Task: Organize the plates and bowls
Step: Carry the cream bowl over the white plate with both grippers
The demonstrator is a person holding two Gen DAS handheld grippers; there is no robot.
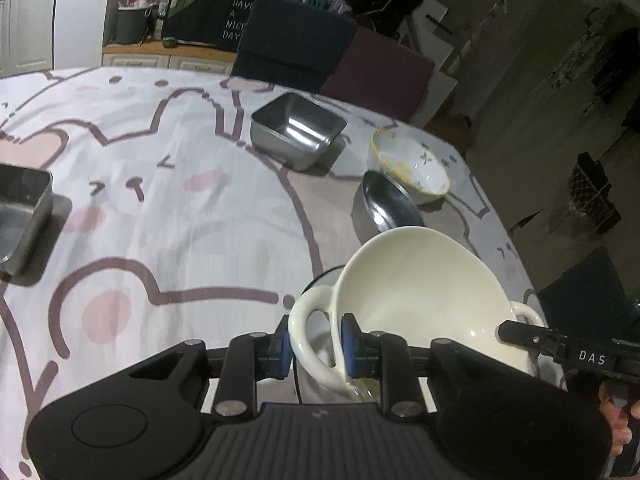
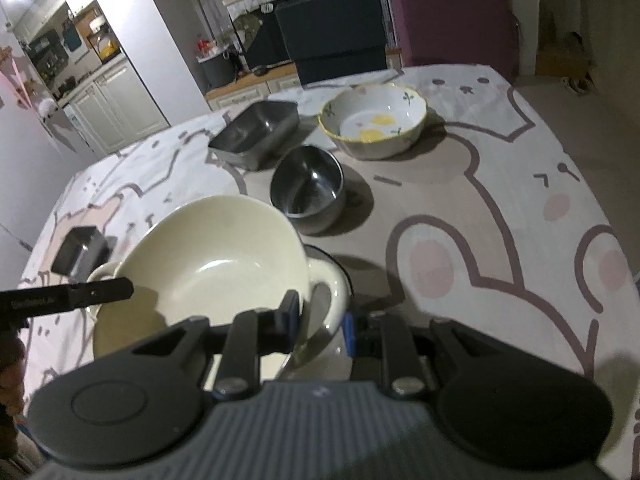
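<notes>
The cream bowl [image 1: 420, 292] is the landmark: a two-handled dish held tilted above the desk [image 1: 160, 208], with a white dark-rimmed plate [image 2: 332, 280] just beneath it. Far to its left sits a steel tin [image 1: 20, 216] at the desk edge. Beyond it to the left stands a second square tin [image 1: 298, 130]. Straight behind it rests a round steel bowl [image 1: 384, 208], and behind that a flowered bowl [image 1: 412, 168] with a yellow rim.

The left gripper [image 1: 316, 350] has its fingers clamped on the bowl's left handle [image 1: 312, 320], one pad outside the loop and one inside. This grip probably serves to lift and steer a dish too wide for one tool.

The right gripper [image 2: 320, 320] comes in low at the bowl's right side. Its fingers stand apart around the plate's rim; whether they touch it I cannot tell. It may be steadying the plate so the bowl can nest on it.

Both tools point forward across the desk, nearly level, angled slightly toward each other.
</notes>
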